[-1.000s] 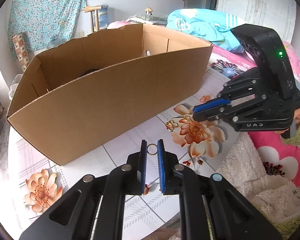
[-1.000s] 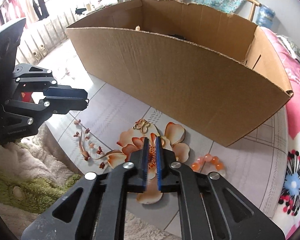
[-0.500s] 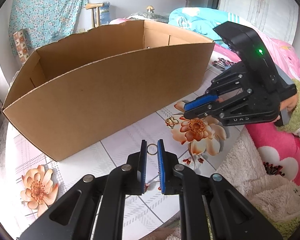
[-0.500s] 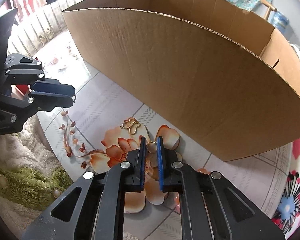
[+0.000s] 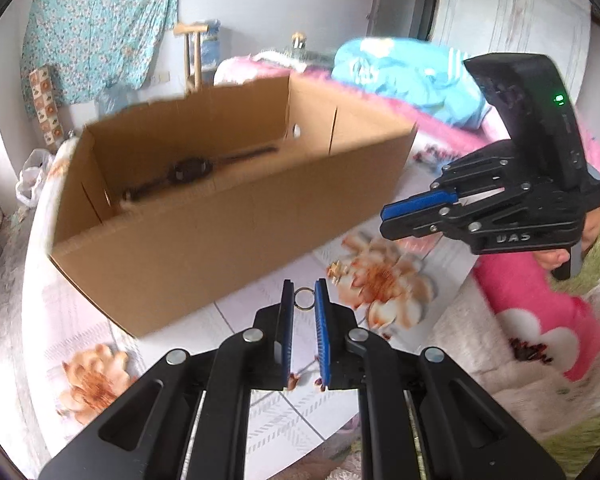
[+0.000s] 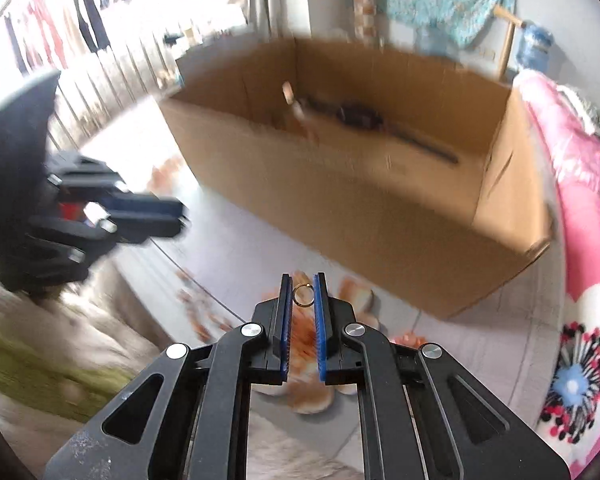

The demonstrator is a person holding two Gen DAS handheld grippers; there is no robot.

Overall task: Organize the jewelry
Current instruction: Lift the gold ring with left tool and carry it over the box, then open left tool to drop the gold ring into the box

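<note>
Floral tiles [image 5: 256, 312] blurred beneath the open brown cardboard box [image 5: 236, 216]. Your left gripper [image 5: 304, 300] pinched a small silver ring [image 5: 304, 298]; your right gripper [image 6: 303, 294] pinched a thin gold ring [image 6: 303, 294].

I get bright daylight, blown out at the upper left of the right wrist view. Heavy motion blur on the cardboard box [image 6: 364, 184]; left view milder. Both show fisheye bending and dark corners.

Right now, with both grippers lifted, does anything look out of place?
Nothing stands out. The left gripper pinches one ring and the right gripper another ring, near the cardboard box, which sits upright and undamaged.
</note>
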